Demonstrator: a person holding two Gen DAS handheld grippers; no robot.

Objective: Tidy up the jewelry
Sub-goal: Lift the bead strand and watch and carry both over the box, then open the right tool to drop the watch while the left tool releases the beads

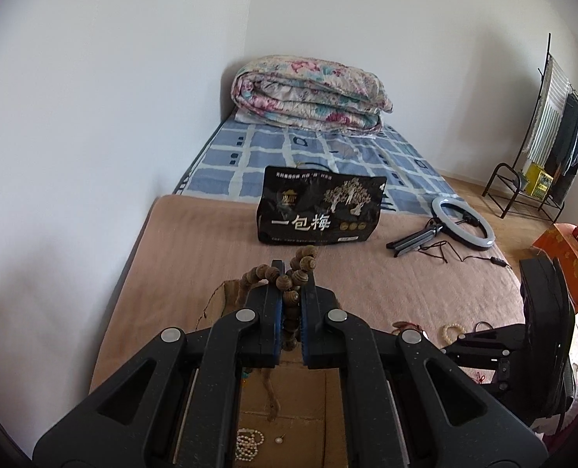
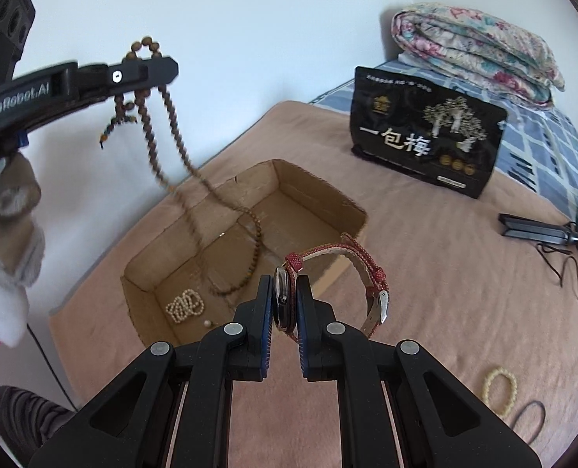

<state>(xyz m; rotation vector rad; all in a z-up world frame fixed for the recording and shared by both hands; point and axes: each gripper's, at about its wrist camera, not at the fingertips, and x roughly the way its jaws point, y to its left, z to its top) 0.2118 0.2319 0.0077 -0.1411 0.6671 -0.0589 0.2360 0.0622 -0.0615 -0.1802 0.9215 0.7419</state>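
Note:
My left gripper (image 1: 290, 269) is shut on a long brown wooden bead necklace (image 1: 300, 265). From the right wrist view that left gripper (image 2: 168, 68) hangs above the open cardboard box (image 2: 320, 185), and the bead necklace (image 2: 179, 144) trails down into it, its lower loop on the box floor. My right gripper (image 2: 283, 282) is shut on a wristwatch with a red strap (image 2: 374, 277), held just in front of the box's near-right side. A white pearl bracelet (image 2: 185, 306) and a small loose pearl (image 2: 207, 323) lie inside the box.
On the pinkish-brown blanket (image 2: 444, 273) lie a cream bead bracelet (image 2: 499, 386), a black cord loop (image 2: 530, 417), a black snack bag (image 2: 425, 136) and a ring light on a tripod (image 1: 464, 224). A folded floral quilt (image 1: 308, 93) sits at the bed's far end. A white wall runs along the left.

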